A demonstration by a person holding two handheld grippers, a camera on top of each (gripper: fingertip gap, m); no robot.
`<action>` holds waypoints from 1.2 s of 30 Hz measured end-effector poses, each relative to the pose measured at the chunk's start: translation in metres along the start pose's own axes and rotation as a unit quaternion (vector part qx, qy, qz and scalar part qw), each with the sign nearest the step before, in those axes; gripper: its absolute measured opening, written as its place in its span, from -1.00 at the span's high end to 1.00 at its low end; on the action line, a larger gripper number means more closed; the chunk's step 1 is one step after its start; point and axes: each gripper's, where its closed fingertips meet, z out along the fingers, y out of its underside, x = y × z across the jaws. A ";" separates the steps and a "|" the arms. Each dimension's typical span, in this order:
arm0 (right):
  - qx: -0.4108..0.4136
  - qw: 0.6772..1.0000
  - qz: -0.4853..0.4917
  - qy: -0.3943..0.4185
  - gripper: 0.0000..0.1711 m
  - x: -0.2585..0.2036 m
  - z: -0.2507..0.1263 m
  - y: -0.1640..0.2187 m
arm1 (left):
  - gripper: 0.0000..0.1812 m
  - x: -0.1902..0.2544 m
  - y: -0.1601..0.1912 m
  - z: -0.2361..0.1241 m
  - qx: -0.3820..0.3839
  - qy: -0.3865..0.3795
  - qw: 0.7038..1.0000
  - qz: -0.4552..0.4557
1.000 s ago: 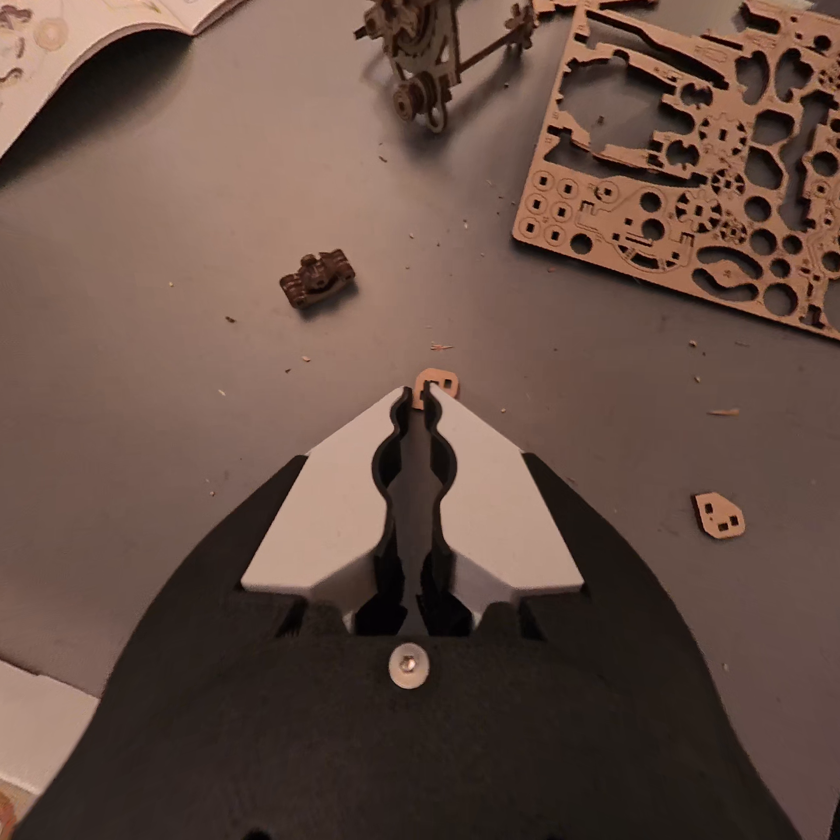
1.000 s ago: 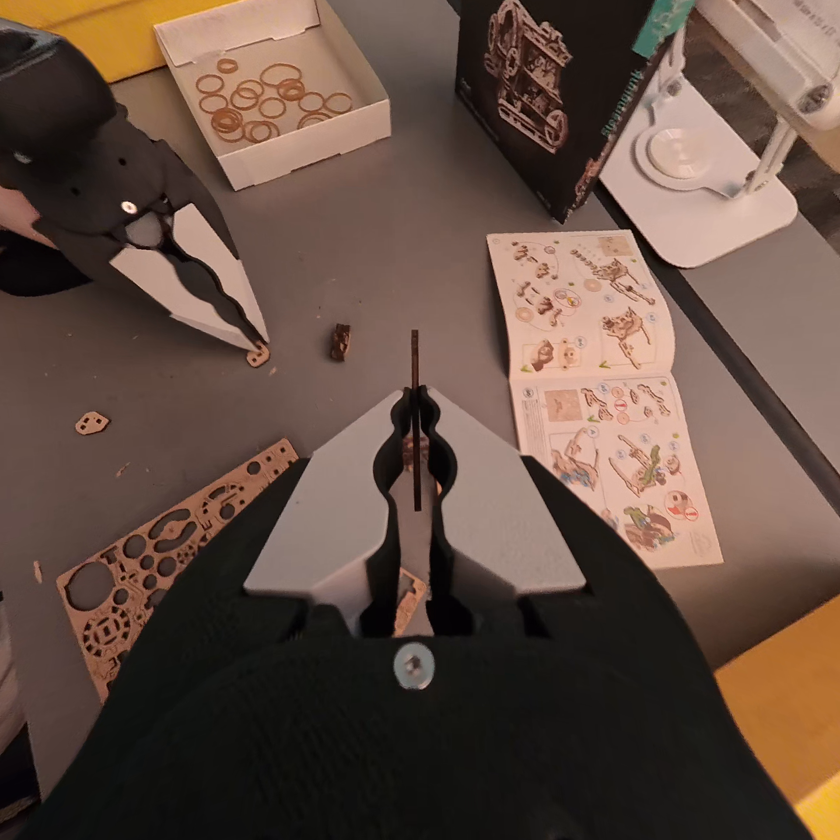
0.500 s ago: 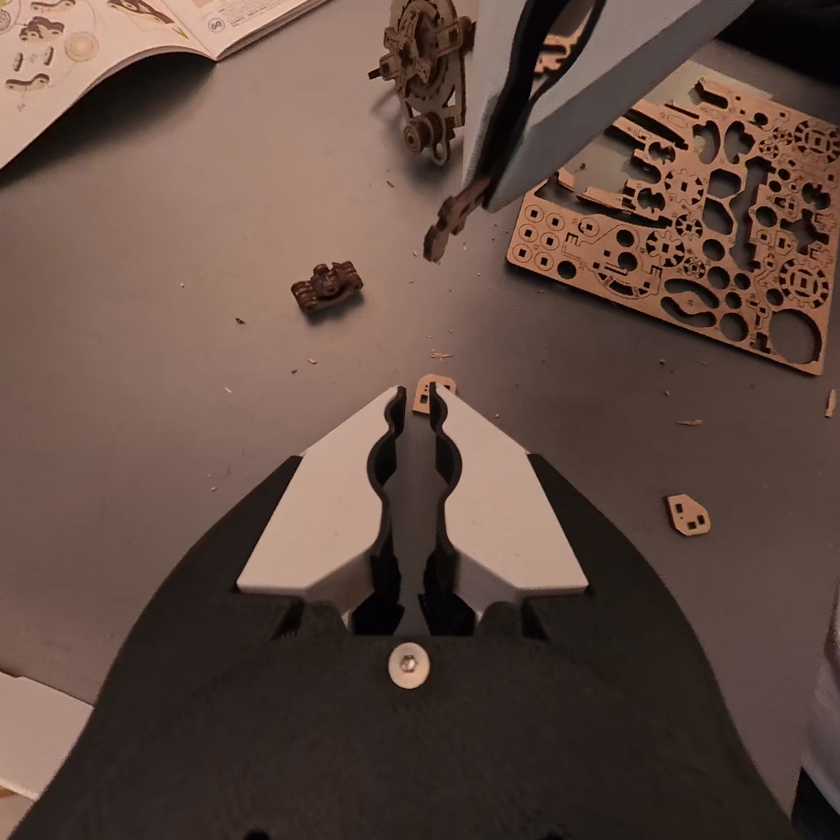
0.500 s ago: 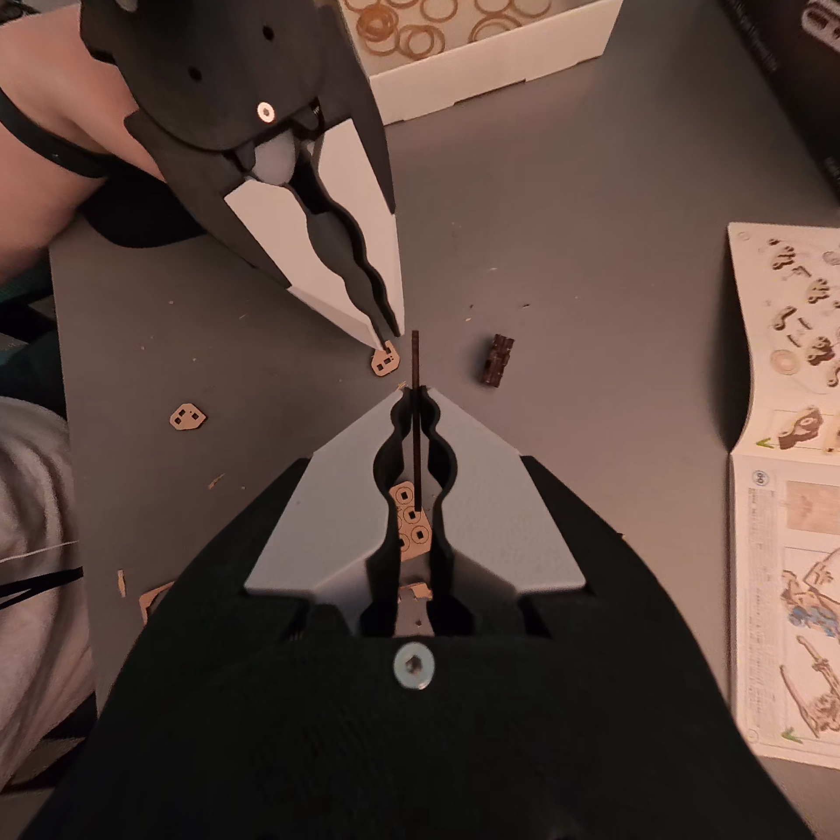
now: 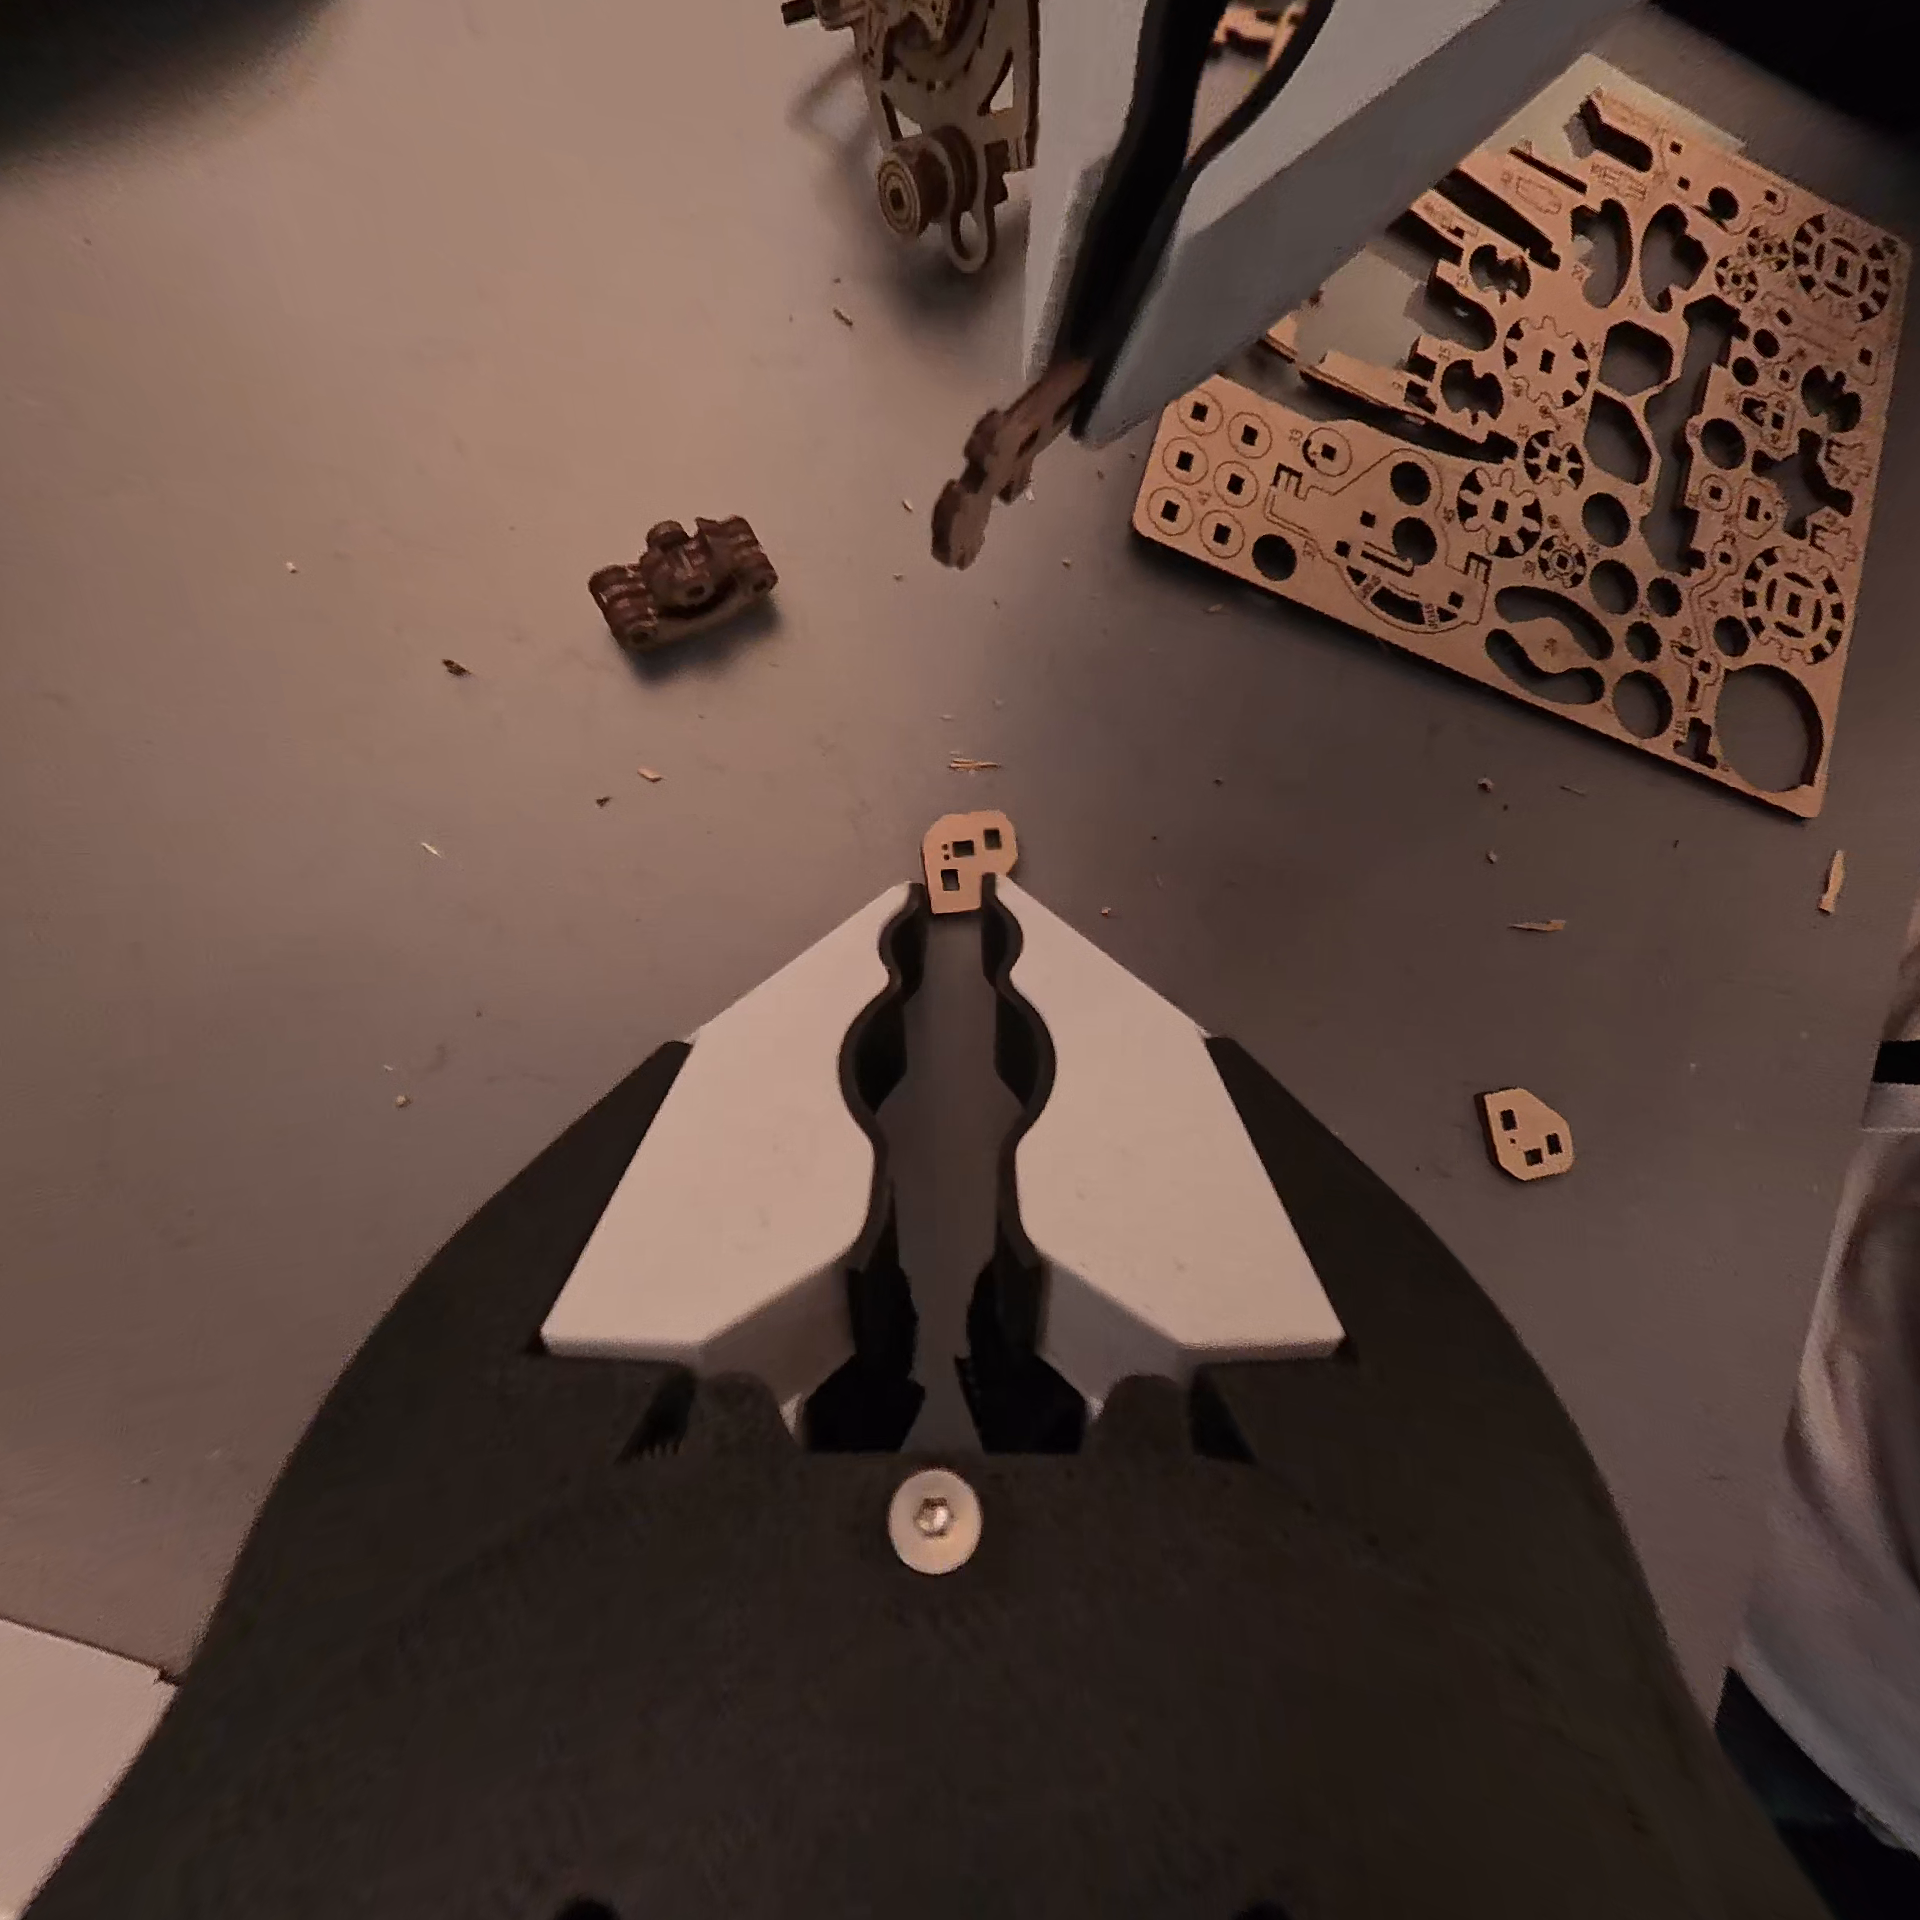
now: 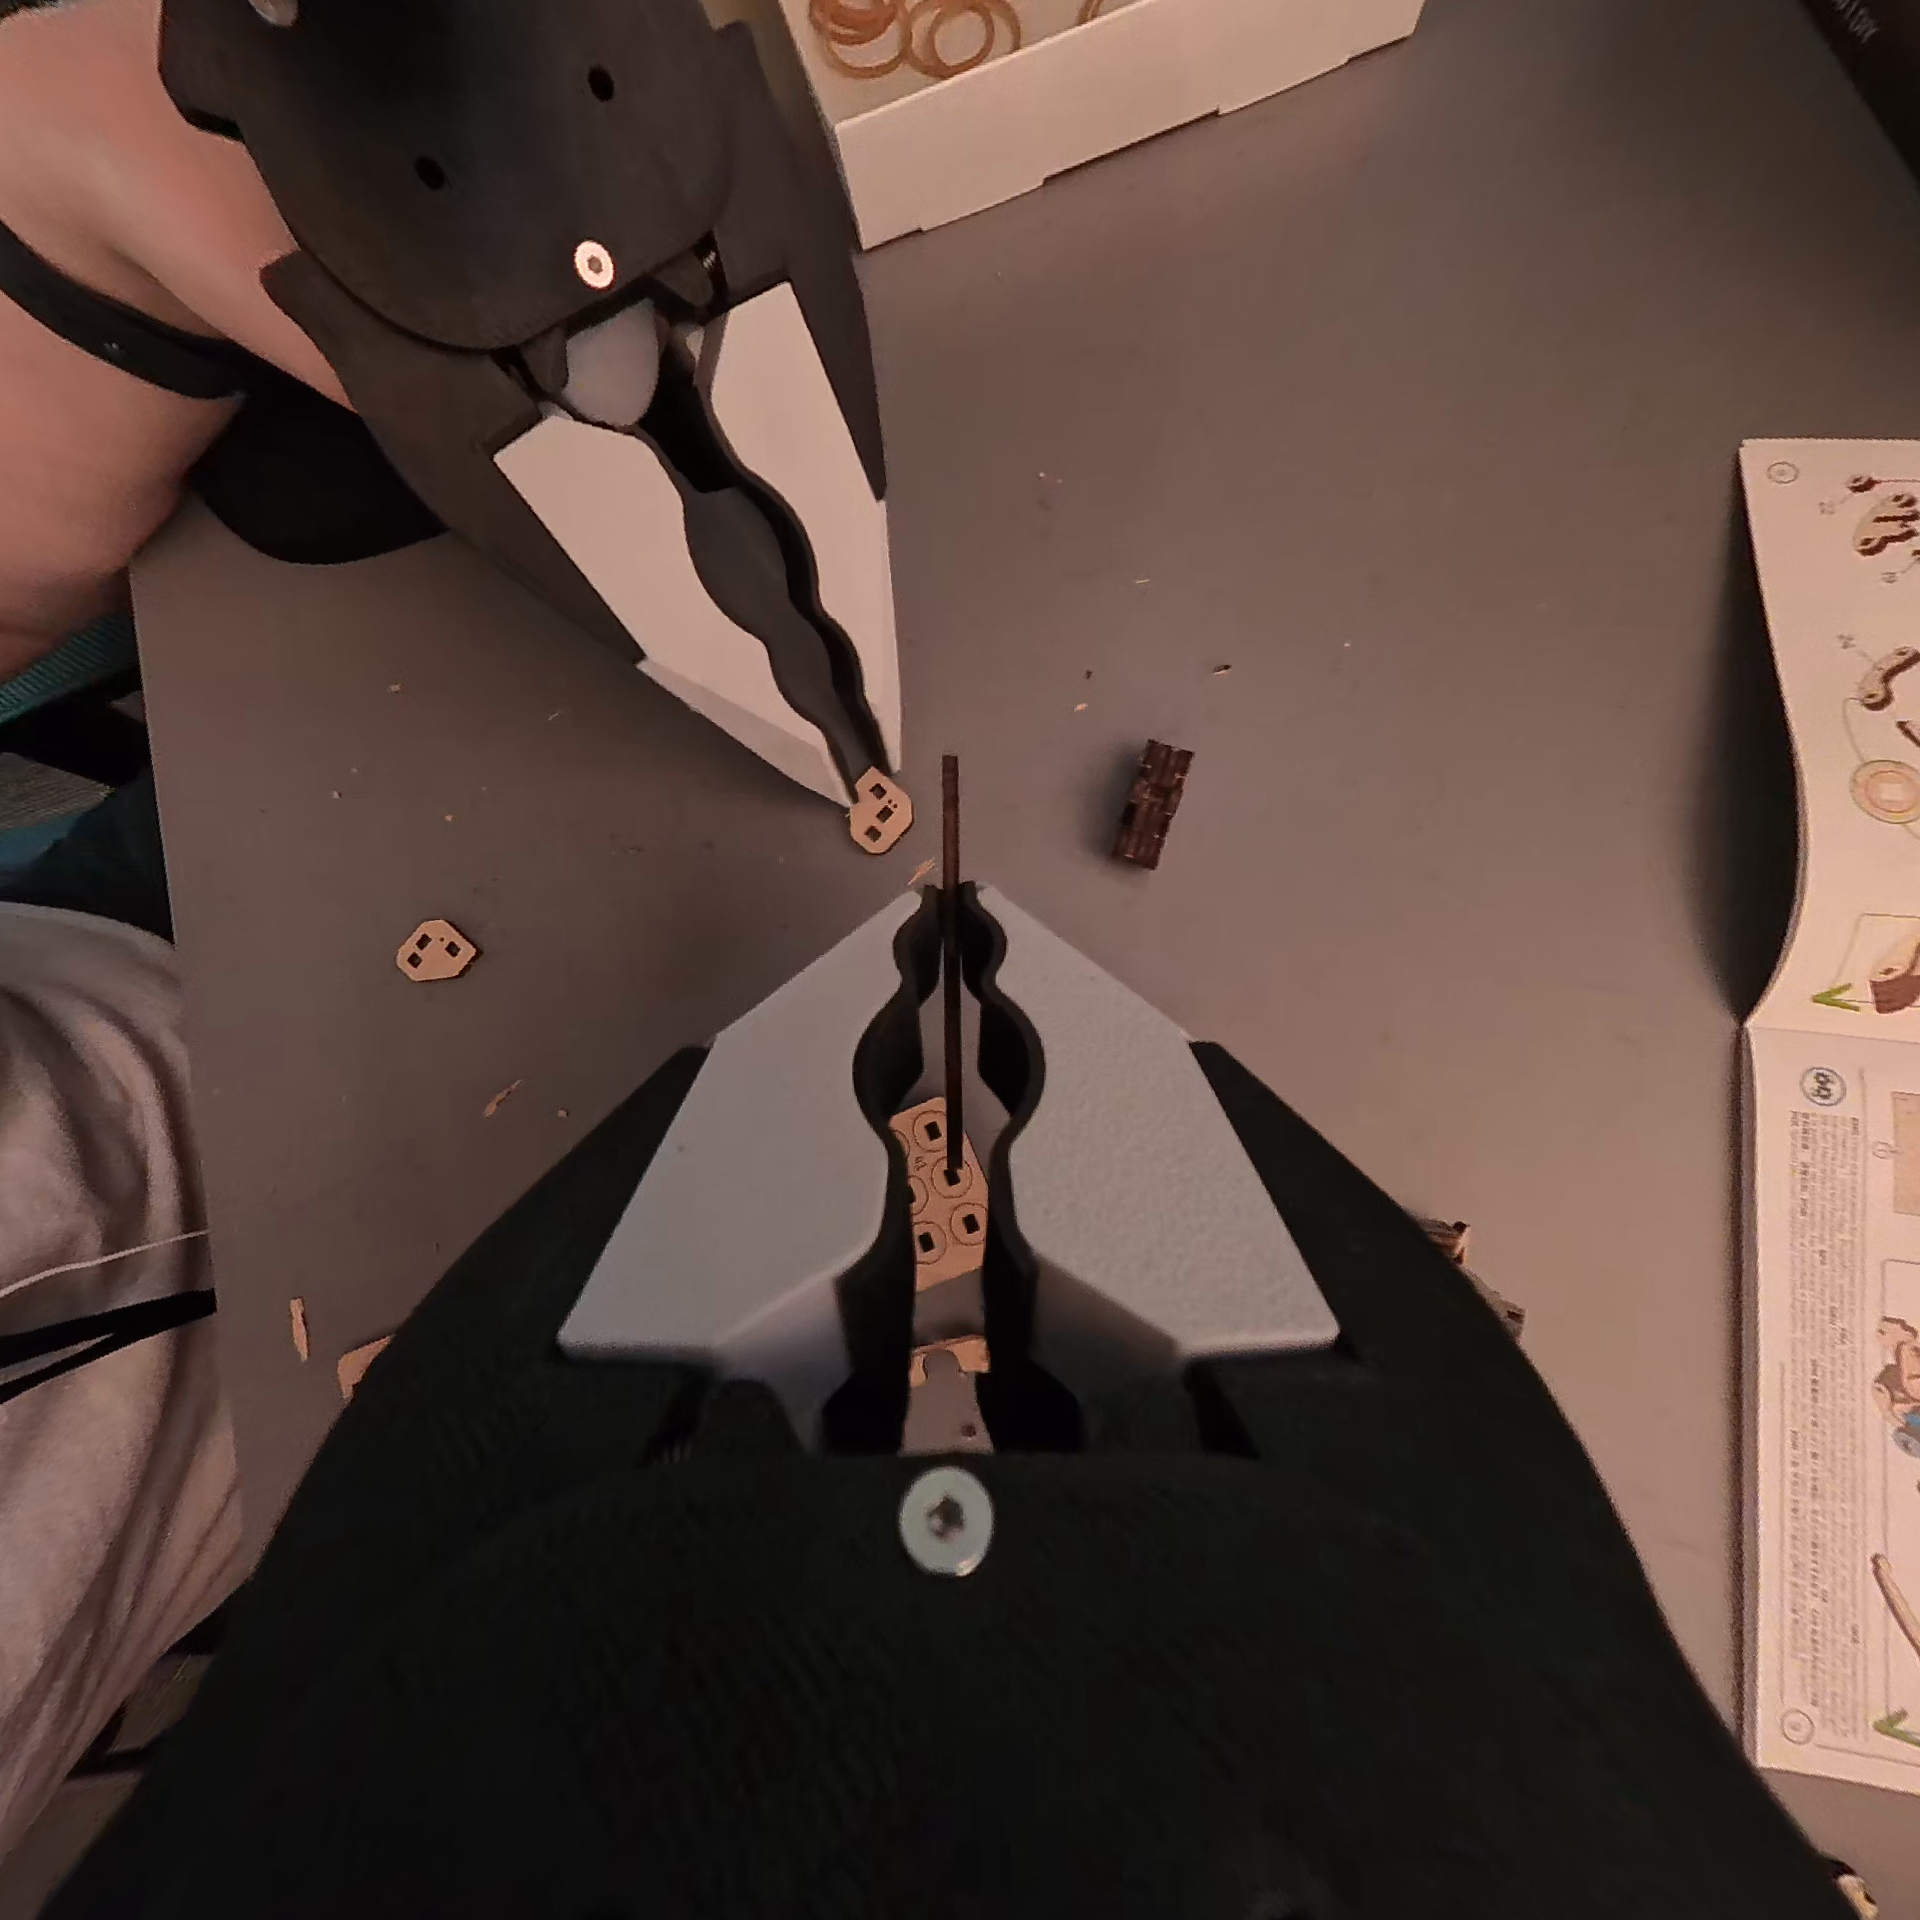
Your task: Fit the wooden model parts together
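Note:
My left gripper (image 5: 954, 891) rests its tips on the grey table. Its jaws stand a narrow gap apart, pinching the lower end of a small pale wooden plate (image 5: 968, 857) with square holes. This gripper (image 6: 871, 781) and the plate (image 6: 881, 816) also show in the right wrist view. My right gripper (image 6: 948, 896) is shut on a thin dark wooden strip (image 6: 949, 831), seen edge-on. In the left wrist view the right gripper (image 5: 1081, 400) hangs above the table with the notched strip (image 5: 997, 468) sticking out toward the plate. The strip and the plate are a short way apart.
A small dark wooden block (image 5: 681, 584) lies left of the strip. A partly built model (image 5: 945, 125), a punched sheet (image 5: 1558, 468) and another loose plate (image 5: 1525, 1132) lie around. A white box of rings (image 6: 1039, 135), an open booklet (image 6: 1849, 987) and a person's arm (image 6: 94, 395) border the area. The left gripper's tips are roughly 7 cm from the right gripper's.
My right gripper has swung in with the strip until its tip is close to the left gripper. My left jaws have widened slightly around the small plate.

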 end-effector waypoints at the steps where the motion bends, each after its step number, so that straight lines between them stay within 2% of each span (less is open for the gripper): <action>1: -0.003 1.000 -0.001 -0.001 0.99 -0.001 0.001 0.001 | 0.91 0.002 0.000 0.000 -0.001 0.006 1.000 0.000; 6: -0.019 1.000 -0.006 -0.013 0.99 -0.007 0.008 0.007 | 0.91 0.016 0.001 0.002 -0.006 0.045 0.999 0.000; 11: -0.041 0.998 -0.025 -0.027 0.99 -0.015 0.020 0.016 | 0.91 0.021 0.000 0.002 -0.005 0.052 0.999 0.012; 18: -0.064 0.991 -0.114 -0.005 0.99 -0.012 0.037 0.026 | 0.91 0.007 -0.010 -0.012 0.033 0.029 0.999 -0.009; 26: -0.048 0.990 -0.128 -0.035 0.99 -0.018 0.041 0.024 | 0.91 0.004 -0.013 -0.009 0.038 0.016 0.999 -0.001; 36: -0.055 0.986 -0.155 -0.031 0.98 -0.018 0.046 0.028 | 0.90 0.004 -0.010 -0.005 0.030 0.013 0.999 0.008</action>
